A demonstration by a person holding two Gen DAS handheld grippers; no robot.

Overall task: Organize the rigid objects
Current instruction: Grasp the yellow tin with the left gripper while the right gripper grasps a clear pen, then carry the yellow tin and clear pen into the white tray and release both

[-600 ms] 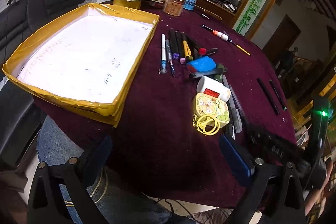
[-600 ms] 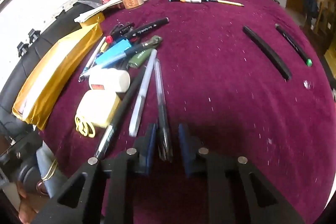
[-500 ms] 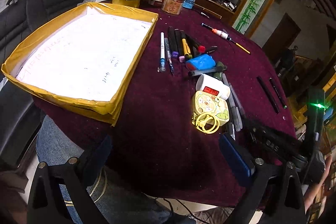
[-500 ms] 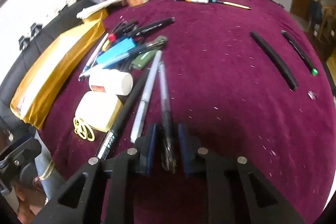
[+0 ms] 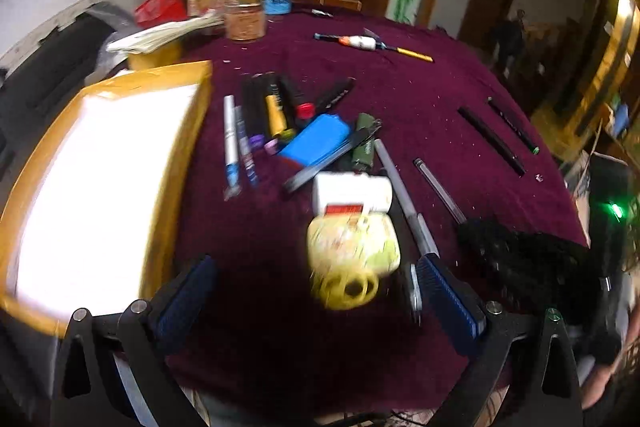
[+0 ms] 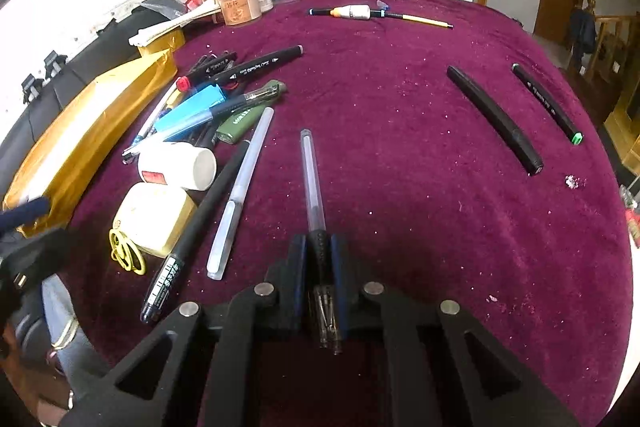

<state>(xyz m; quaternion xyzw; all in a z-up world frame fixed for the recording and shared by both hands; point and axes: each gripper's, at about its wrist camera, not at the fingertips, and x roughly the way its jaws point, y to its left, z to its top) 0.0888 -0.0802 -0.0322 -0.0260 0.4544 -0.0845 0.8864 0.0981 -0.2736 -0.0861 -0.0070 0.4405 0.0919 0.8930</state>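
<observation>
Clear pen [image 6: 311,183] clamped by its dark grip in right claw [image 6: 319,255], left claw [image 5: 316,291] spread wide and empty above maroon tabletop [image 6: 400,187], yellow tray [image 5: 168,163] beside.

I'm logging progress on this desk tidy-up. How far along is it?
Early on. Done: nothing visibly; the yellow tray holds only white paper. In hand: the right tool is shut on a clear pen; the left tool is open above the yellow case. Left: the pen pile and two black markers apart.

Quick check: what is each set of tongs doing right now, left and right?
Left tongs: open wide, holding nothing.
Right tongs: closed on the clear pen.
</observation>
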